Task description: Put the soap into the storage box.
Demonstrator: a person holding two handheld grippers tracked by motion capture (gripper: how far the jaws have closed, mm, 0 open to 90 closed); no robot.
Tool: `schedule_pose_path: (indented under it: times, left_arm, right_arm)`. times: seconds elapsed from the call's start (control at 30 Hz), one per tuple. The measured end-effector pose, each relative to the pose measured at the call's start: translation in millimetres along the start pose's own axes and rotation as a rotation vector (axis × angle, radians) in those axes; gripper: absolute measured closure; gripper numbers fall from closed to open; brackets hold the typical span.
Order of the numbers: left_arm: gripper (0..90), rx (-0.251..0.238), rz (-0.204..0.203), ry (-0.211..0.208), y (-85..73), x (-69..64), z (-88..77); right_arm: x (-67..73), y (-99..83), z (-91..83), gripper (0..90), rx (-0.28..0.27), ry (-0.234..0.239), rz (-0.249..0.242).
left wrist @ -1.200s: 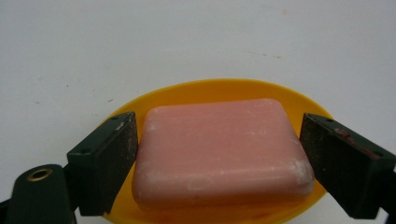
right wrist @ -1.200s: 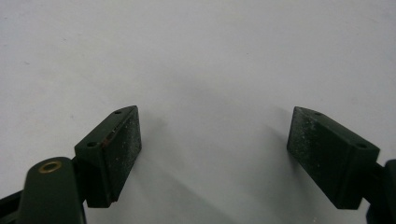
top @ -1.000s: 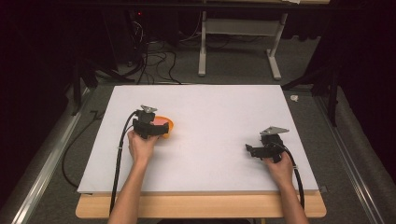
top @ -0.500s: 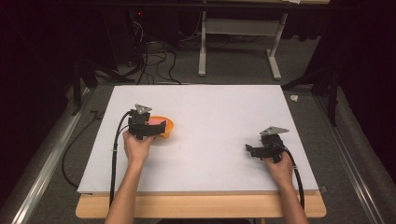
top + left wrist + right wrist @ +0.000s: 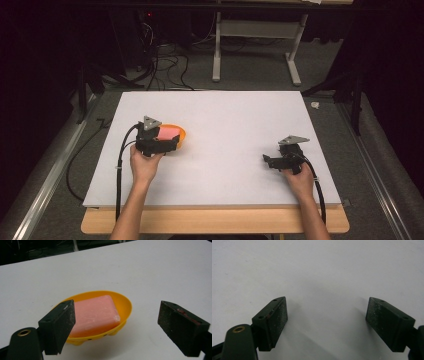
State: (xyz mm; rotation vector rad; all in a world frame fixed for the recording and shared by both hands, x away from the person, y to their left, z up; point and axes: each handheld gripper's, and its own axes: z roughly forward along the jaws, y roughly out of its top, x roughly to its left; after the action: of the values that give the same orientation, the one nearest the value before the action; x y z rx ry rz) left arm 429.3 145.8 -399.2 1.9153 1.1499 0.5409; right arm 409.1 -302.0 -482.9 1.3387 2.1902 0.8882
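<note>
Two tools work over the white bench [image 5: 225, 125]: the left tool [image 5: 115, 322] hangs released, its jaws apart and touching nothing, just short of the yellow soap dish [image 5: 125, 303], where the pink soap [image 5: 96, 313] lies flat. Well to the dish's right, the right tool [image 5: 325, 320] rests on bare bench, jaws spread, gripping nothing. Closing on the dish's rim could tip it, judging by its shallowness; the soap looks slippery enough to squirt free.

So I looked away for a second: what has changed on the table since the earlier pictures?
The left hand-held gripper has drawn slightly back toward the person from the orange soap dish, jaws open and empty. The pink soap still lies in the dish. The right hand-held gripper stayed put, open.
</note>
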Motion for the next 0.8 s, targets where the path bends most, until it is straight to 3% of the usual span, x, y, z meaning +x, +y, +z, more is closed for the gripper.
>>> schedule_pose_path:
  times: [0.6, 0.8]
  left_arm:
    - [15.6, -0.01, 0.032, -0.127, -11.8, -22.7, -17.0]
    - [15.6, 0.001, 0.057, -0.141, -16.9, -29.0, -19.0]
  right_arm:
    - [0.0, 0.2, -0.2, 18.4, 0.003, 0.002, 0.003]
    - [0.0, 0.2, -0.1, 18.3, 0.003, 0.002, 0.003]
